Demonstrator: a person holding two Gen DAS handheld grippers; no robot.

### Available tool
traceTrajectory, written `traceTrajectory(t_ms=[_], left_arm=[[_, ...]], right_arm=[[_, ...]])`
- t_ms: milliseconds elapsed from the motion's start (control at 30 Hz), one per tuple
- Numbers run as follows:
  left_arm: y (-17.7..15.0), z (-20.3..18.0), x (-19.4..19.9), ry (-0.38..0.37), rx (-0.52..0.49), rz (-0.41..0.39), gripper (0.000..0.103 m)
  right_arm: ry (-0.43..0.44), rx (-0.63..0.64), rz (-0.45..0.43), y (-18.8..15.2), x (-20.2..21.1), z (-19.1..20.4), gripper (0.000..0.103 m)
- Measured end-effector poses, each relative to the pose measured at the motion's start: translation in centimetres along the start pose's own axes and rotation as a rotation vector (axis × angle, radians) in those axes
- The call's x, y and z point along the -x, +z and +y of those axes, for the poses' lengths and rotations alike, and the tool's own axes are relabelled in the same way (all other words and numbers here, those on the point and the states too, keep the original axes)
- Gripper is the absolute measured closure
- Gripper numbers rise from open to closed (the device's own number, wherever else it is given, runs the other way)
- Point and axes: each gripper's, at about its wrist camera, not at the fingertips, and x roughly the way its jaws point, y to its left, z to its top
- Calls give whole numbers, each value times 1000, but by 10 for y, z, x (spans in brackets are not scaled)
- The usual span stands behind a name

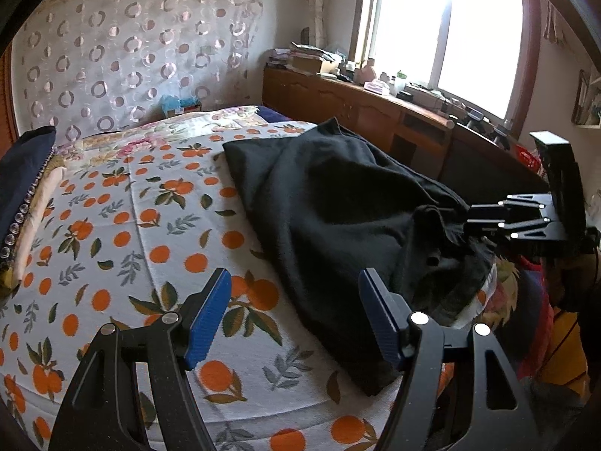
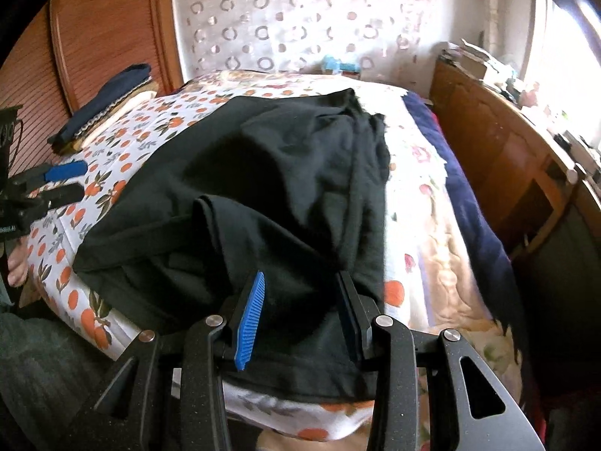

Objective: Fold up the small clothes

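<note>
A black garment (image 1: 330,206) lies rumpled on the bed's orange-print sheet (image 1: 124,225); it also fills the middle of the right wrist view (image 2: 270,188). My left gripper (image 1: 295,315) is open and empty, hovering over the sheet just left of the garment's near edge. It shows at the left edge of the right wrist view (image 2: 65,182). My right gripper (image 2: 298,319) is open, its blue-padded fingers (image 2: 249,323) astride the garment's near hem, cloth between the jaws. It shows at the right in the left wrist view (image 1: 467,218), at the garment's edge.
A stack of folded clothes (image 2: 105,105) lies at the bed's far left by the wooden headboard (image 2: 101,30). A wooden cabinet (image 1: 375,112) with clutter runs along the right under the window (image 1: 447,26). A dark blue blanket (image 2: 469,195) hangs at the bed's right side.
</note>
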Motion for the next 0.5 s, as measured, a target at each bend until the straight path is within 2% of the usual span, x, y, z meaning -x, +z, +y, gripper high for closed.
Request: traceTrajectory(t_ms=[133, 333, 367, 433, 500], left_arm=[[-1, -6, -3, -5, -10, 11, 32], [-5, -12, -9, -18, -21, 38, 32], [-5, -13, -10, -19, -23, 41, 32], [-6, -14, -10, -20, -24, 45, 32], [-6, -14, -10, -21, -24, 45, 32]], right_arm=[[-17, -14, 6, -4, -3, 1, 63], [30, -29, 6, -5, -11, 3, 64], [35, -22, 0, -4, -11, 4, 76], [43, -9, -11, -3, -8, 5, 92], [55, -6, -27, -4, -1, 1, 95]])
